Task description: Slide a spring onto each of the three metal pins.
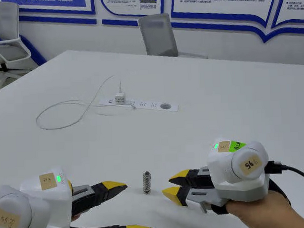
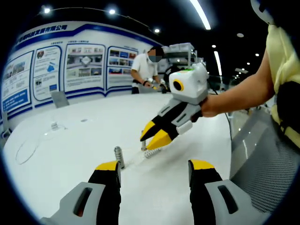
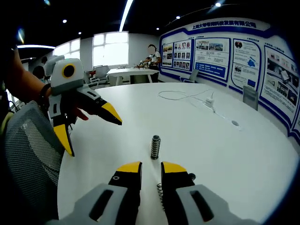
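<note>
On the white table [image 1: 227, 105], toward 6 o'clock in the head view, one metal pin [image 1: 147, 182] stands upright with a spring coiled round it, so I judge one of the three done. A loose spring [image 2: 152, 153] lies at the yellow tips of the right gripper [image 1: 175, 183], which comes in from 4 o'clock. In the right gripper view this spring sits low in the gap between the jaws, against one of them. The jaws stand slightly apart and do not look to be pinching it. The left gripper [image 1: 128, 207], at 8 o'clock, has its jaws spread wide and holds nothing, with the dressed pin just beyond its tips at 12 o'clock. In the left gripper view a slim upright thing behind the right gripper's tips may be a second pin, but I cannot be sure. A third I cannot make out, so two springs seem left to fit. As for writing, a tan sticker [image 1: 251, 163] on the right gripper carries handwritten digits, perhaps "95". The left gripper's stickers are too blurred to read. The blue-framed wall posters [image 3: 220, 51] carry Chinese headings too small to read. A power strip [image 1: 141, 103] lies at 12 o'clock.
</note>
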A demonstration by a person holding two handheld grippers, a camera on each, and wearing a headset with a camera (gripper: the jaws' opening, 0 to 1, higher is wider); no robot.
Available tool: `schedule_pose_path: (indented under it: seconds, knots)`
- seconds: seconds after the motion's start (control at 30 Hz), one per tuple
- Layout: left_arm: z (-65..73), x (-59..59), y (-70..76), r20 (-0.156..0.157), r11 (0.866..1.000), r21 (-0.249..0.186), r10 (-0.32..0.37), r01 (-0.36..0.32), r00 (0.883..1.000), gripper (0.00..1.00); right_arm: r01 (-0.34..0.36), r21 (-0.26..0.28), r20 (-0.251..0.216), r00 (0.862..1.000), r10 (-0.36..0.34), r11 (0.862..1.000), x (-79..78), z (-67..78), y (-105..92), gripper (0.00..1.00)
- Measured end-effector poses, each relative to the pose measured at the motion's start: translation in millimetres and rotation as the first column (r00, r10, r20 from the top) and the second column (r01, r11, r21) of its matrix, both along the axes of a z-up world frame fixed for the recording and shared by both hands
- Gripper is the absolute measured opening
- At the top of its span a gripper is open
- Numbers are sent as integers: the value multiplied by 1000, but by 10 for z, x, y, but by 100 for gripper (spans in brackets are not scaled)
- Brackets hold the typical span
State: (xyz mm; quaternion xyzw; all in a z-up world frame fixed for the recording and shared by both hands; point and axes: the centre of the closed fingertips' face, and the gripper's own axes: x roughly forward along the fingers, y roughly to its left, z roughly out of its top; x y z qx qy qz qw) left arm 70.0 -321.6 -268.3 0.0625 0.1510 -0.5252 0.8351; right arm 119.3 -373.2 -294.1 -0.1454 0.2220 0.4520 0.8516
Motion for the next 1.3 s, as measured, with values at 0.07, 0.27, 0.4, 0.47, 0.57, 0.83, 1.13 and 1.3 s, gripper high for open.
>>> schedule_pose_path:
  seconds: [0.07, 0.27, 0.4, 0.47, 0.57, 0.83, 1.13, 1.3]
  knots:
    - [0, -6, -10, -1, 1000, 1, -3, 3, 1000, 59, 2, -8, -2, 1000, -2, 1000, -19, -20, -39, 17]
    - [12, -13, -32, 4, 1000, 2, -9, 9, 1000, 59, -1, -31, 3, 1000, 1, 1000, -85, -47, -122, 17]
    - [19, -18, -46, 6, 1000, 3, -13, 13, 1000, 59, -1, -51, 0, 1000, 1, 999, -109, -100, -190, 18]
    - [24, -20, -51, 6, 1000, 1, -14, 14, 1000, 59, 6, -58, -8, 1000, -6, 998, -110, -136, -234, 18]
    - [30, -24, -52, 7, 1000, 2, -15, 15, 1000, 59, 15, -67, -17, 1000, -16, 998, -105, -186, -296, 18]
    - [27, -24, -36, 6, 1000, 5, -11, 11, 1000, 59, 39, -85, -44, 998, -43, 996, -94, -313, -444, 18]
    - [17, -30, -49, 0, 1000, 7, -13, 13, 1000, 58, 66, -92, -74, 995, -73, 994, -60, -450, -565, 18]
    - [13, -21, -48, -3, 1000, 6, -10, 10, 1000, 58, 66, -101, -82, 994, -74, 993, -49, -492, -588, 18]
